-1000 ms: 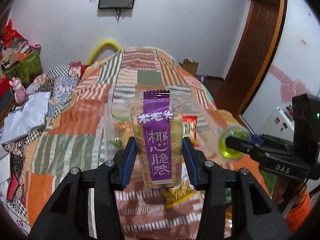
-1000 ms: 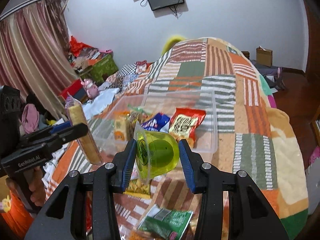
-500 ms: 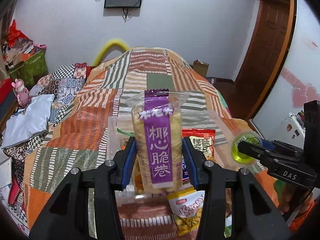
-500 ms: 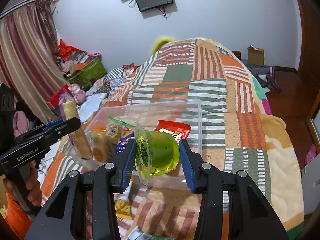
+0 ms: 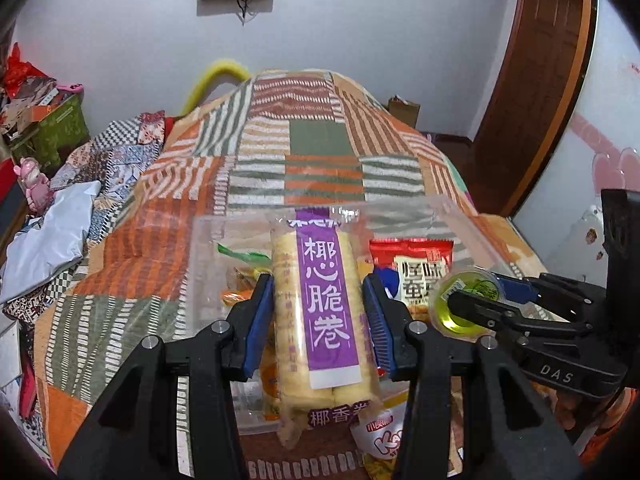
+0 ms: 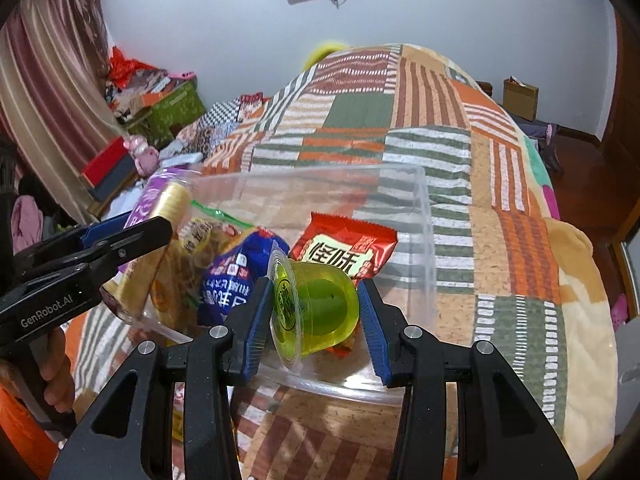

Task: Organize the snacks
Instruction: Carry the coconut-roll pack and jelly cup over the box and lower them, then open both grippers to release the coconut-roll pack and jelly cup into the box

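Observation:
My left gripper [image 5: 319, 320] is shut on a purple-labelled pack of egg rolls [image 5: 320, 312] and holds it upright over the near left part of a clear plastic bin [image 5: 452, 210]. My right gripper [image 6: 316, 320] is shut on a green jelly cup [image 6: 320, 308], lying on its side over the bin's near rim [image 6: 426, 240]. The cup and right gripper also show in the left wrist view [image 5: 466, 304]. The egg roll pack and left gripper show in the right wrist view [image 6: 160, 216]. In the bin lie a red snack bag [image 6: 348, 250], a blue bag [image 6: 236, 280] and other packets.
The bin stands on a patchwork bedspread [image 5: 320, 148]. A white-and-yellow snack bag [image 5: 380, 436] lies on the bed in front of the bin. Clutter and boxes [image 6: 160, 104] line the left side of the bed. A wooden door [image 5: 536, 80] is at right.
Both grippers have moved forward and down toward the bin with their loads. The egg roll pack and jelly cup now hang over the bin's inside rather than short of it.

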The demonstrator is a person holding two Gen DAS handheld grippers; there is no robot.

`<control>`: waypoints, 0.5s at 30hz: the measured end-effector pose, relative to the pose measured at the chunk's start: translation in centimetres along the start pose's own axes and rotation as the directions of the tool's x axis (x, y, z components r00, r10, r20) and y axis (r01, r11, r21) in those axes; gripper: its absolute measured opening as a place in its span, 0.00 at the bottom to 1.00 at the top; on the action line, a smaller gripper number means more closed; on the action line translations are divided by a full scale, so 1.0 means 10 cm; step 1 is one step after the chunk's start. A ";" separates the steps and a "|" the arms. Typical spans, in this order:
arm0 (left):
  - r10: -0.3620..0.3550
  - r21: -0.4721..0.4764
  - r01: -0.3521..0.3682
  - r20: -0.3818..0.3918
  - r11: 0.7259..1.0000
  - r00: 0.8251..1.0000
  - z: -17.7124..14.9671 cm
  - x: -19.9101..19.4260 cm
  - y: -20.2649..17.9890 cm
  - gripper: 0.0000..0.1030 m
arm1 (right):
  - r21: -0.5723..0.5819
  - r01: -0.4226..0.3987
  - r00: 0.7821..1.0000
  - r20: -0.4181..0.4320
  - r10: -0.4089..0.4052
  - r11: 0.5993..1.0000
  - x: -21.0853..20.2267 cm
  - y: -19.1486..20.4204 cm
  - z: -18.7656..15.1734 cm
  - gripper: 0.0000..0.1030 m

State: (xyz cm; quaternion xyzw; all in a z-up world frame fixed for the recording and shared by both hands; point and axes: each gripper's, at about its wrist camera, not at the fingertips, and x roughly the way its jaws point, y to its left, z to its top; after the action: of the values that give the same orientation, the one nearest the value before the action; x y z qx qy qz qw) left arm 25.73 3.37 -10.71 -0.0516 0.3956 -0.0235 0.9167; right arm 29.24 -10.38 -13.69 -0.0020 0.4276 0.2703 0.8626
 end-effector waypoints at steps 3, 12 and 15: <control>-0.008 0.018 0.009 -0.022 1.000 1.000 -0.04 0.06 -0.04 0.43 | -0.039 0.018 1.000 -0.006 -0.019 0.999 0.04 0.06 -0.03 0.39; 0.018 0.070 -0.016 -0.023 0.997 1.000 -0.09 0.04 -0.14 0.44 | -0.065 0.010 1.000 -0.012 -0.010 0.998 0.00 0.11 -0.04 0.40; 0.021 0.067 -0.019 -0.030 0.998 0.999 -0.10 0.01 -0.13 0.46 | -0.067 0.017 1.000 -0.003 -0.017 0.998 -0.06 0.13 -0.04 0.40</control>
State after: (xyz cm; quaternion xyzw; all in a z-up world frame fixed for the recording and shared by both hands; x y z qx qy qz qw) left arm 25.12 1.95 -11.32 -0.0169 0.4091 -0.0284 0.9119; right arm 28.05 -9.68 -13.18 -0.0352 0.4199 0.2771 0.8635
